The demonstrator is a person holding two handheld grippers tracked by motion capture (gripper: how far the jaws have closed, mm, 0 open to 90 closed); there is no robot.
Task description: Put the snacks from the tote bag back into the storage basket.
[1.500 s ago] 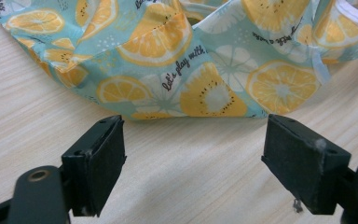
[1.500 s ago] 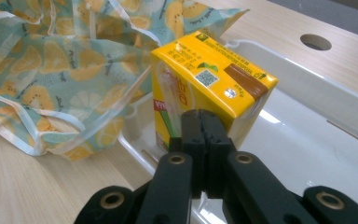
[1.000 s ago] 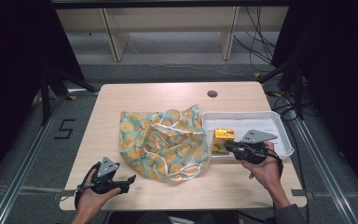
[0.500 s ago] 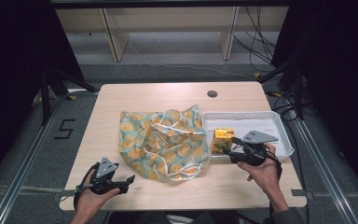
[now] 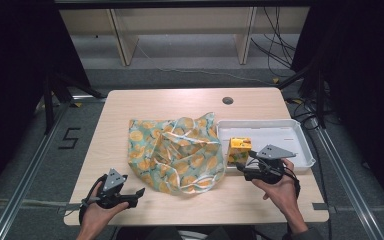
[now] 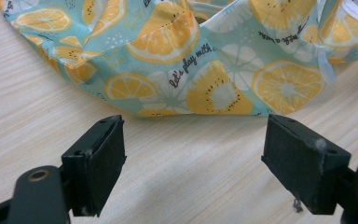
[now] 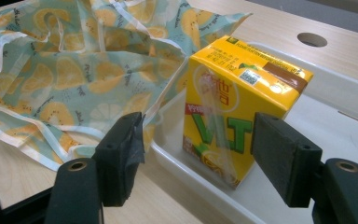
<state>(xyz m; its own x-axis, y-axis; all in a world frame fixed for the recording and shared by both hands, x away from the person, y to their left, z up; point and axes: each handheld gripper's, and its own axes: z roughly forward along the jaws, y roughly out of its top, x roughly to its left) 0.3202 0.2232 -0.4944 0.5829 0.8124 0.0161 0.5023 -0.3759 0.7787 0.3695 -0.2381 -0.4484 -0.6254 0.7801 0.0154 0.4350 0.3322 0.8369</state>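
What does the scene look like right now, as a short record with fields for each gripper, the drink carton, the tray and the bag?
left gripper: open, empty, near the front table edge, short of the bag
right gripper: jaws just opening, pads clear of the carton
yellow cardboard drink carton: upright in the tray's left end
white plastic tray: on the table's right side
lemon-print teal fabric bag: crumpled mid-table, touching the tray
light wooden table: round hole near the far edge

Matt pale wood-grain table (image 5: 180, 105), soft printed cloth bag (image 5: 175, 152), glossy yellow paper carton (image 7: 235, 105), smooth white plastic tray (image 5: 280, 131)
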